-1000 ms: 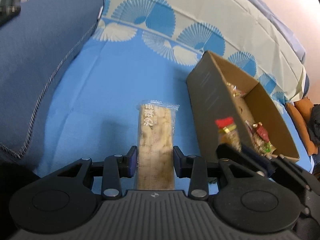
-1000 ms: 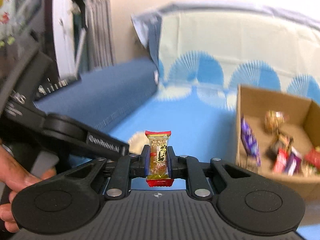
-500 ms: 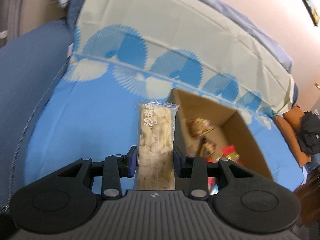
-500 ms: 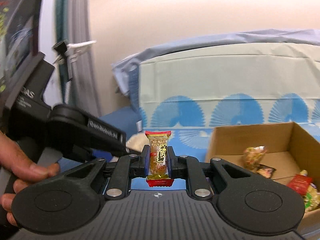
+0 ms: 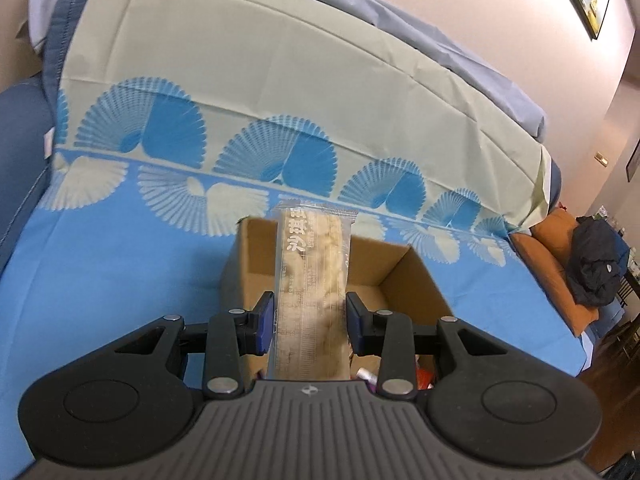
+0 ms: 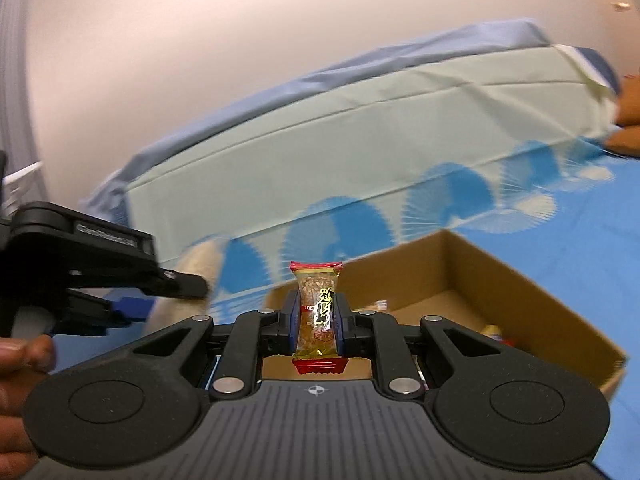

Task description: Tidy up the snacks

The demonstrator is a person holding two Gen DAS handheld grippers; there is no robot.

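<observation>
My left gripper is shut on a long clear packet of pale crackers and holds it above the open cardboard box. My right gripper is shut on a small red-ended peanut candy bar over the same cardboard box, near its left end. The left gripper shows at the left of the right wrist view with the cracker packet sticking out of it. Several wrapped snacks lie in the box.
The box sits on a blue sheet with fan patterns over a sofa seat; the covered backrest rises behind. An orange cushion and dark clothing lie at the far right.
Both grippers have moved right and up toward the box, each still holding its snack. The cracker packet now hangs over the box opening, and the right gripper is over the box's near edge.
</observation>
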